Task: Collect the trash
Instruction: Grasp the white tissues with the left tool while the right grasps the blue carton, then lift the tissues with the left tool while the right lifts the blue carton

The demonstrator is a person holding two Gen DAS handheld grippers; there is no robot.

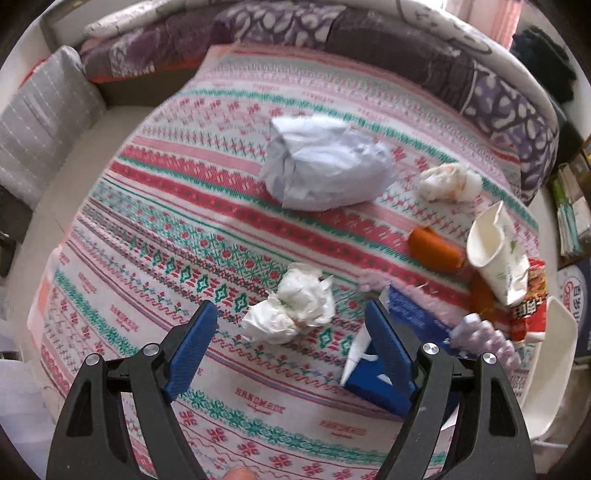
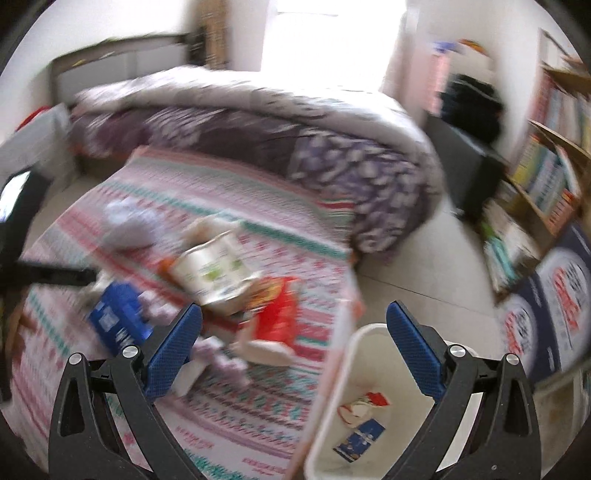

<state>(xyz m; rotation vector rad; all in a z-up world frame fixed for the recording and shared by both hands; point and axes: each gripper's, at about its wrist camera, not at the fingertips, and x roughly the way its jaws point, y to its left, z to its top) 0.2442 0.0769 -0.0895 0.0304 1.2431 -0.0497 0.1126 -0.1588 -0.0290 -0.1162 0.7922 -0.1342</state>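
Note:
Trash lies scattered on a patterned bedspread point(image 1: 184, 206). In the left wrist view my left gripper point(image 1: 291, 332) stands open just above a crumpled white tissue point(image 1: 291, 306), nothing between its pads. Further off lie a big crumpled paper ball point(image 1: 325, 162), a second tissue wad point(image 1: 448, 182), an orange wrapper point(image 1: 434, 249), a crushed paper cup point(image 1: 496, 254), a red snack bag point(image 1: 530, 306) and a blue carton point(image 1: 399, 354). In the blurred right wrist view my right gripper point(image 2: 295, 332) is open and empty, above the bed's edge beside a white bin point(image 2: 365, 402) holding a few scraps.
A rolled purple quilt point(image 1: 332, 33) lies along the far side of the bed. A grey pillow point(image 1: 40, 122) sits at the left. Bookshelves point(image 2: 546, 177) and a printed sack point(image 2: 554, 306) stand on the tiled floor to the right. The bin's rim point(image 1: 561, 354) shows at the bed's right edge.

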